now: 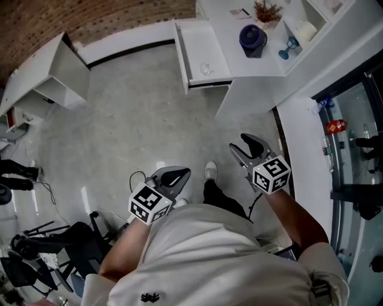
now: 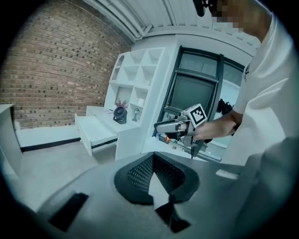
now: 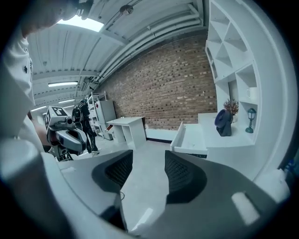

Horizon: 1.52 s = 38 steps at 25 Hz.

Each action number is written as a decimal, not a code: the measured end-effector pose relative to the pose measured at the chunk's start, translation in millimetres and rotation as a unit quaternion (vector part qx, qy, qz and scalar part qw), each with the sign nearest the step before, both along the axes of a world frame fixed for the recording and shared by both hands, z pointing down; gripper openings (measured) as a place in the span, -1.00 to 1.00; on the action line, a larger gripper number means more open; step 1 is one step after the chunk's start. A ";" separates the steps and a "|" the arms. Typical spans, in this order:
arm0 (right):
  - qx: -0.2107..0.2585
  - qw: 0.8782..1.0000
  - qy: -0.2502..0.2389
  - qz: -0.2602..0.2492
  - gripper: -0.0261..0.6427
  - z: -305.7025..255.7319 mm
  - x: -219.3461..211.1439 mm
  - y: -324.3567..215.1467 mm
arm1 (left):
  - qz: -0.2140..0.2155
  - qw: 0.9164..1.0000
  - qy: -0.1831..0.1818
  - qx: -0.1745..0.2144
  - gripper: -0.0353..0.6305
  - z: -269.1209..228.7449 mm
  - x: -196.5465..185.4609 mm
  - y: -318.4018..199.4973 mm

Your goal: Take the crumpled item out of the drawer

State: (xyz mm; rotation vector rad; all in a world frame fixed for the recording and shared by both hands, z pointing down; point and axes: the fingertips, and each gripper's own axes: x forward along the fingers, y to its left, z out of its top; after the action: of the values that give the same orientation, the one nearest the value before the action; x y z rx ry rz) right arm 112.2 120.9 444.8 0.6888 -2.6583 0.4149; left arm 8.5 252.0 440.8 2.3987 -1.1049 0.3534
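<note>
The white drawer [image 1: 184, 55] stands pulled out of the low white cabinet, far ahead of me across the grey floor. A small crumpled clear item [image 1: 206, 69] lies inside it near the front. Both grippers are held close to my body, well short of the drawer. My left gripper [image 1: 178, 174] has its dark jaws meeting at the tips, with nothing in them [image 2: 153, 157]. My right gripper [image 1: 243, 146] has its jaws spread apart and empty [image 3: 148, 168]. The open drawer [image 3: 189, 138] shows beyond the right gripper's jaws, and the left gripper view also shows the drawer [image 2: 96, 131].
On the cabinet top stand a dark blue round object [image 1: 253, 39], a small dried plant [image 1: 266, 11] and a blue goblet-shaped piece [image 1: 289, 48]. A white desk [image 1: 54, 72] is at the far left. Dark equipment and cables [image 1: 36, 251] crowd the lower left. Glass doors [image 1: 353, 149] run along the right.
</note>
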 end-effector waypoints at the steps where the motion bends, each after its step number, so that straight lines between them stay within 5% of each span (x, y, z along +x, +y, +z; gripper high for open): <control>1: -0.002 1.000 0.000 -0.006 -0.24 0.7 0.0 -19.2 | -0.004 1.000 -0.004 0.002 -0.88 -3.0 2.5 -18.6; 13: -0.001 0.995 0.016 -0.097 -0.26 33.8 -20.3 -178.2 | -0.049 0.999 -0.018 -0.005 -0.88 0.9 25.3 -183.2; 22: -0.003 0.996 0.029 -0.086 -0.28 63.6 -62.4 -257.0 | -0.048 0.999 -0.018 -0.006 -0.88 5.2 -0.7 -246.4; 38: -0.032 0.991 0.128 -0.008 -0.33 147.6 -167.5 -399.1 | 0.069 0.997 -0.008 -0.020 -0.88 23.7 -118.0 -392.9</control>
State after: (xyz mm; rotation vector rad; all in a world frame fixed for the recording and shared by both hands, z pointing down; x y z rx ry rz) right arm -55.3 -278.2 592.4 0.6532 -2.3970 0.3777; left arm -109.5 -140.9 464.6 2.4470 -0.9325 0.4374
